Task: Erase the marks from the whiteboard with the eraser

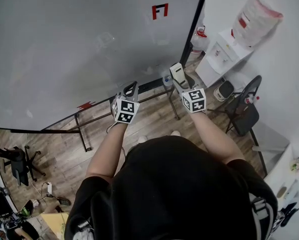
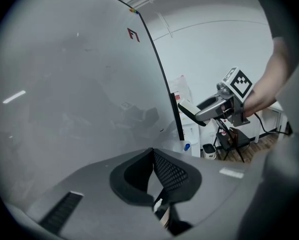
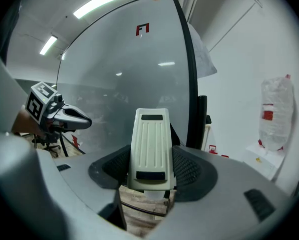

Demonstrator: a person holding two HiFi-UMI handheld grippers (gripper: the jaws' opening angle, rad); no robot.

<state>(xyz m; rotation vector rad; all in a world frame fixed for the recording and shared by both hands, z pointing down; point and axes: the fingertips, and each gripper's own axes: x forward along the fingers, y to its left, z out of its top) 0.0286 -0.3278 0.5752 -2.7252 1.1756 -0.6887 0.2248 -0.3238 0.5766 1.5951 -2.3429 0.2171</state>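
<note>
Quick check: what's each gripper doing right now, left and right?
Left gripper: closed, nothing between its jaws.
Right gripper: closed on the eraser.

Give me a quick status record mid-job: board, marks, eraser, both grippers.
whiteboard: upright, mostly clean
mark: red, near the top right, not yet erased
eraser: white, held off the board
right gripper: shut on eraser
left gripper: jaws together, empty
</note>
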